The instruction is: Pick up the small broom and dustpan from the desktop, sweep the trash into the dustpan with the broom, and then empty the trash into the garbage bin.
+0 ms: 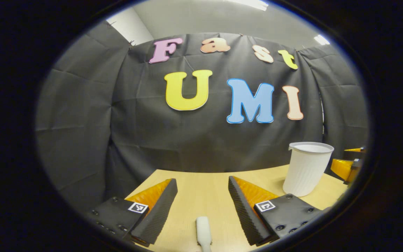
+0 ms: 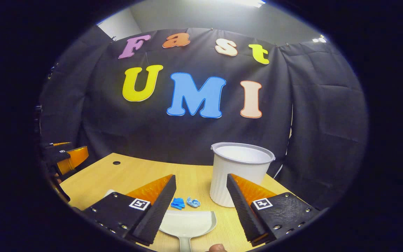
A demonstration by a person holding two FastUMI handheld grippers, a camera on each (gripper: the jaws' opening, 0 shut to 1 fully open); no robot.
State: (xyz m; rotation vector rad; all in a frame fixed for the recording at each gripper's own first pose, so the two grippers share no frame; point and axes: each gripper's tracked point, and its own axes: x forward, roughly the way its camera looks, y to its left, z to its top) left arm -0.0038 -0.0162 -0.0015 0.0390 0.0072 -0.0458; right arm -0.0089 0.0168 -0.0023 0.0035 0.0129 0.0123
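- Both jaws stand apart, holding nothing: the left gripper (image 1: 202, 190) and the right gripper (image 2: 200, 192), each above the desk (image 1: 205, 182).
- Nearest, a white handle (image 1: 203, 232) lies between the left jaws; the dustpan (image 2: 186, 224) lies between the right jaws.
- Just beyond the dustpan, blue trash (image 2: 185, 202).
- Farther right, the white bin (image 2: 238, 171) stands upright.

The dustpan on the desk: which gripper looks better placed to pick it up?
The right gripper: its open fingers frame the dustpan just below. The left gripper is lined up over a white handle instead.
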